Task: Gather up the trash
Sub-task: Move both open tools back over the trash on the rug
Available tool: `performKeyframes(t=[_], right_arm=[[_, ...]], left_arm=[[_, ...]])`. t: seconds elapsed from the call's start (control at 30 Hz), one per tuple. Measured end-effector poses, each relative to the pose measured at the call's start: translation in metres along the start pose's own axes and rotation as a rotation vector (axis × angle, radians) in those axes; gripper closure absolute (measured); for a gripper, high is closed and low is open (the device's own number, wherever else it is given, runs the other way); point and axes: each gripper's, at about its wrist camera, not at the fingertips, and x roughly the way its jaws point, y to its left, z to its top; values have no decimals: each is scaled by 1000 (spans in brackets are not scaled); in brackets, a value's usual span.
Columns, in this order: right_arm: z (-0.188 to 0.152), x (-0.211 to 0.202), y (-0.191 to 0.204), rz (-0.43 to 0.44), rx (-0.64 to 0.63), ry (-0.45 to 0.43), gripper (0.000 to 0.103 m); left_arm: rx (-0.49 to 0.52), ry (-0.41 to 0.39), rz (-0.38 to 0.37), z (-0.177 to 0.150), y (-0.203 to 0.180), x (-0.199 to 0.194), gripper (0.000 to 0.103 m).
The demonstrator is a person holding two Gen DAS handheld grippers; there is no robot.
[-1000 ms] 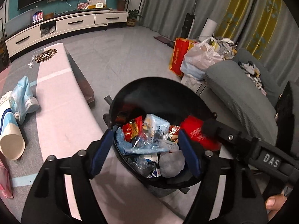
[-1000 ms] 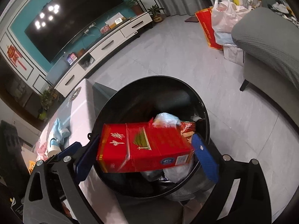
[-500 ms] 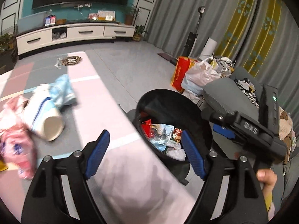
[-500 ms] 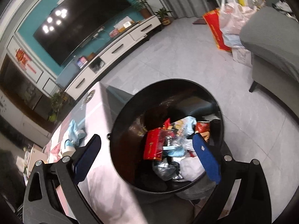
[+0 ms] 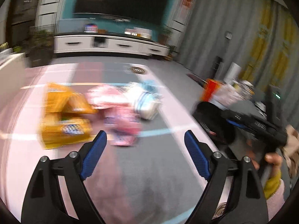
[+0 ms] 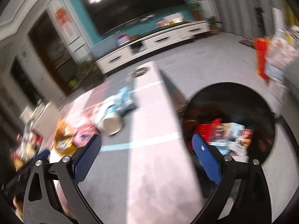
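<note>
- Living-room table point(image 5: 153, 177), pink-grey cover, holds our leftover trash: yellow snack bag point(image 5: 63, 119), pink wrapper point(image 5: 119, 119), paper cup point(image 5: 147, 104).
- Cup lies tipped, long axis flat, open mouth toward us.
- Left gripper point(image 5: 145, 149) jaws have just been opening, nothing between; right gripper point(image 6: 147, 151) spread, empty.
- Black bin point(image 6: 280, 115) beside table, already loaded.

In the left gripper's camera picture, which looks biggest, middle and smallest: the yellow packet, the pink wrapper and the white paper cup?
Largest to smallest, as they look in that view:
1. yellow packet
2. pink wrapper
3. white paper cup

The picture is blurred, and the cup lies a little farther from the camera, so its true size could be closer to the others.
</note>
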Motion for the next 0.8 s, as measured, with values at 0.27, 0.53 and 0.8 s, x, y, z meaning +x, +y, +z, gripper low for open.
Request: performKeyframes(t=[0.27, 0.53, 0.8], right_arm=[[-16, 40, 72, 65, -170, 101, 7], [-24, 78, 120, 87, -212, 139, 7], [-19, 113, 147, 89, -234, 116, 7]], left_arm=[[-145, -20, 193, 1, 73, -18, 16], [-162, 12, 219, 4, 92, -2, 16], [-172, 54, 259, 19, 118, 42, 16]])
